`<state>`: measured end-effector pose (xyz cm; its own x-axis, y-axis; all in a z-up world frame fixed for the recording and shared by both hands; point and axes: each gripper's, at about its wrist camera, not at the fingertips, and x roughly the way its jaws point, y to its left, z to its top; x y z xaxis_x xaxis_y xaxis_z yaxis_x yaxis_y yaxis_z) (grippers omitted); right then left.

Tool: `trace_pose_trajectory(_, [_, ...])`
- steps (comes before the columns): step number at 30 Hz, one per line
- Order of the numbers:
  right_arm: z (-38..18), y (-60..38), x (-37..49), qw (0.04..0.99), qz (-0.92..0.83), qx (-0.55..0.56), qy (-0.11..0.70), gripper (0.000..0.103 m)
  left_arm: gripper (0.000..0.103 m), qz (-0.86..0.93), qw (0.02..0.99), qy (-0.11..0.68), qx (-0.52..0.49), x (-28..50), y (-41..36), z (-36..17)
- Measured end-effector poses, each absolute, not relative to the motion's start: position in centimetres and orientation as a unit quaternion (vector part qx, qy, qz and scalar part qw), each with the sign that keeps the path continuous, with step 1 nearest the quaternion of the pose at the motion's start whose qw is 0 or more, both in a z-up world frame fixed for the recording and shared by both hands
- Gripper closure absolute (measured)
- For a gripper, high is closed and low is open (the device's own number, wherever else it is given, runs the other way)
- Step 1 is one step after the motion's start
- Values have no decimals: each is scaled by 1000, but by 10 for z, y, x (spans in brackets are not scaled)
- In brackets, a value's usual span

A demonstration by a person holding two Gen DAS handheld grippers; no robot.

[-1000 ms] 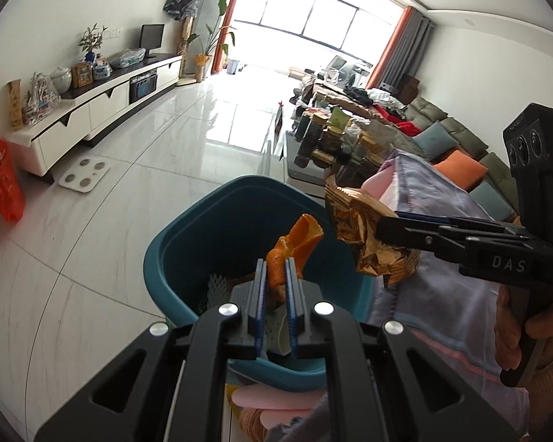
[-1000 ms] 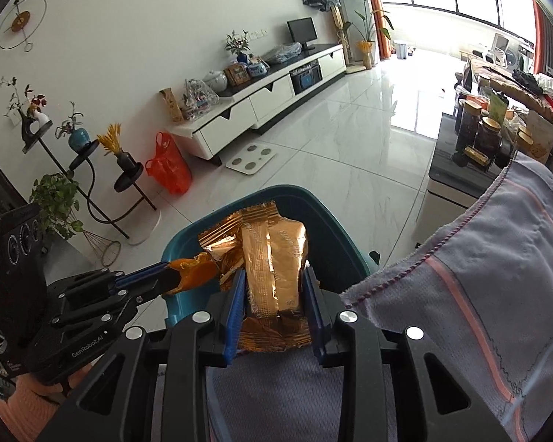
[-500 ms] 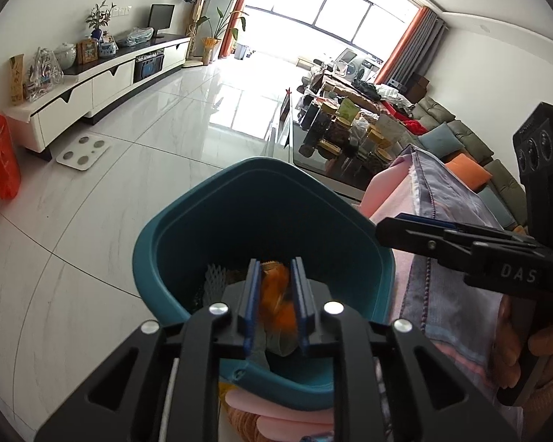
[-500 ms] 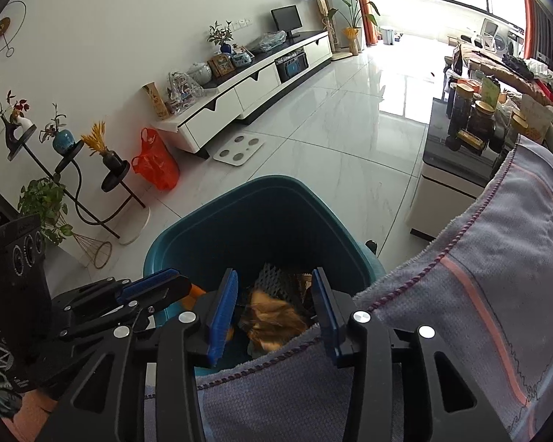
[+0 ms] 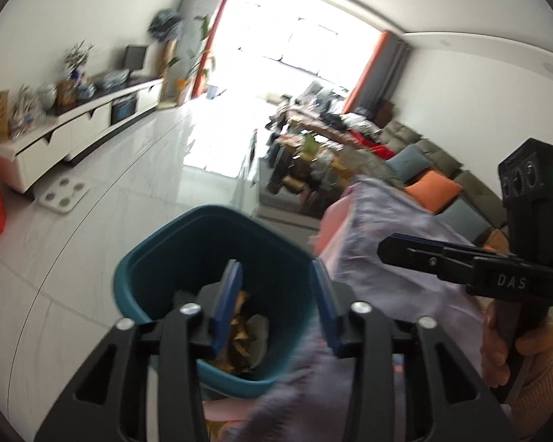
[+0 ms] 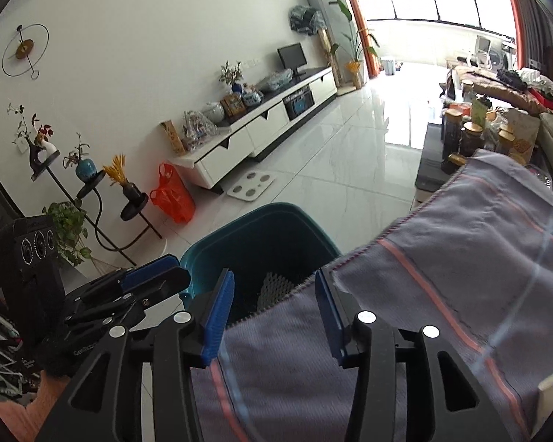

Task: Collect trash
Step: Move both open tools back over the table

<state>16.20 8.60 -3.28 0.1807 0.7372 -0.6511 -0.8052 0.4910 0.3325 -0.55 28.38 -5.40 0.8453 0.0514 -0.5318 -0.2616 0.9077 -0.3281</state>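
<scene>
Both my tools hover over the teal bin (image 5: 147, 280) – left tool (image 5: 276, 294) and right tool (image 6: 274, 305) with jaws just opened, nothing between them. The trash (image 5: 239, 328), seemingly gold wrappers, lies inside – blur hides detail.

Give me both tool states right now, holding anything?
Left tool: open, jaws just opening, nothing between them; gold wrapper lies in the teal bin below.
Right tool: open, jaws just opening, empty.
</scene>
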Motion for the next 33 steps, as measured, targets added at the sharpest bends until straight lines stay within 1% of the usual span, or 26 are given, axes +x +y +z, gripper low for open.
trace_pose_trajectory(2, [-25,65,158,775,501,-32,385,55,54,65,946,259,-184,-5,268,-47])
trace_pose_trajectory(5, [-17,32,156,788,491,-18,371,54,43,33,953,252,-166,-3,236,-38])
trace_pose_trajectory(10, [-8,-30,152,819,454,2,350,53,40,-36,957,251,-139,10,179,-30])
trace_pose_trajectory(13, [-5,-67,149,840,422,6,341,52,36,-85,955,256,-125,18,143,-30])
trace_pose_trajectory(19, [-5,-143,146,876,344,21,337,50,34,-170,941,278,-91,38,69,-37])
trace_pose_trajectory(23, [-13,-194,148,894,287,40,340,49,27,-218,929,292,-69,52,19,-42])
trace_pose_trajectory(27, [-21,-235,150,904,245,65,345,49,27,-252,915,311,-44,65,-25,-50])
trace_pose_trajectory(33, [-36,-285,151,907,202,105,353,48,27,-281,896,341,-37,89,-62,-61])
